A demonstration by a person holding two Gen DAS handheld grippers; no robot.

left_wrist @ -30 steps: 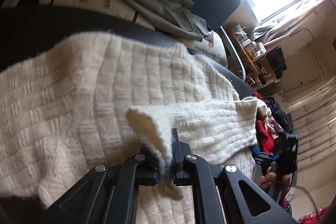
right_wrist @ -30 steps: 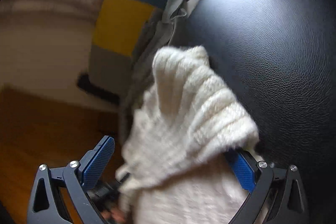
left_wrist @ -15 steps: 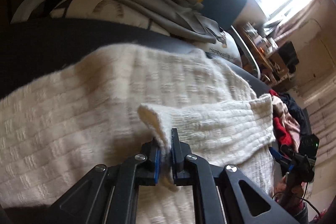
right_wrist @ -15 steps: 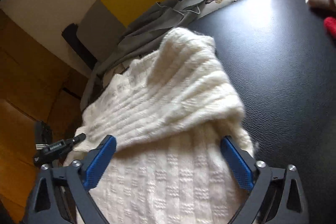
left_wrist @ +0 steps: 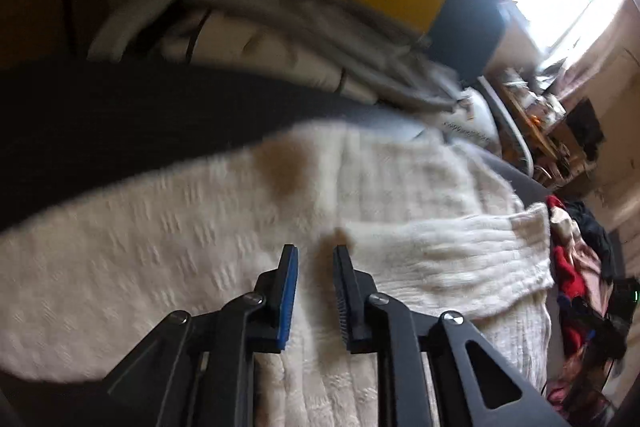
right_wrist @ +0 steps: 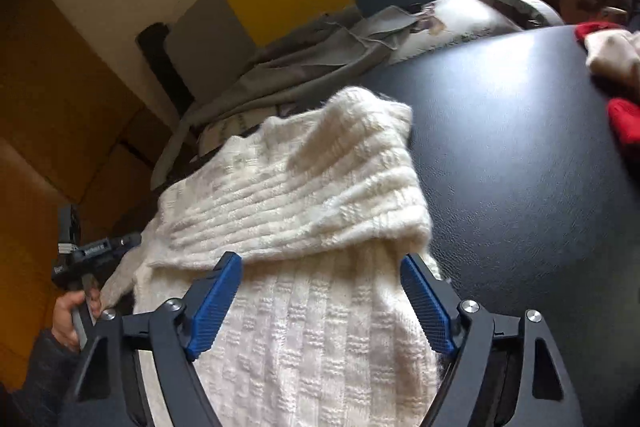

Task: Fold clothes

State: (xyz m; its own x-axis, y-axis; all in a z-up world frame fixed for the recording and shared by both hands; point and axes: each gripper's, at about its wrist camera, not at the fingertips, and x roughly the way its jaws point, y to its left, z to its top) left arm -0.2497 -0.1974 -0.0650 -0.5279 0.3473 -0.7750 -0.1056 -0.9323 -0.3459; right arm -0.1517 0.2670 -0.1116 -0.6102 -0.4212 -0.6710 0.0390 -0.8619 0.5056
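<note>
Both my grippers, left point(left_wrist: 314, 255) and right point(right_wrist: 322, 269), gape empty over the sweater point(right_wrist: 304, 211). Its cuff point(left_wrist: 460, 259) lies folded across it on the table point(right_wrist: 520, 147).

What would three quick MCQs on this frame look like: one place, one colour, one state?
1. The white knit sweater lies on:
A. a black padded surface
B. a wooden floor
C. a glass shelf

2. The gripper pads are:
A. red
B. blue
C. green

3. The left gripper is:
A. shut on the sleeve
B. out of view
C. open, holding nothing

Answers: 1 A, dark leather-like top shows around the knit. 2 B, blue on both fingers. 3 C, a gap stands between its fingers, with the sweater lying beneath.
</note>
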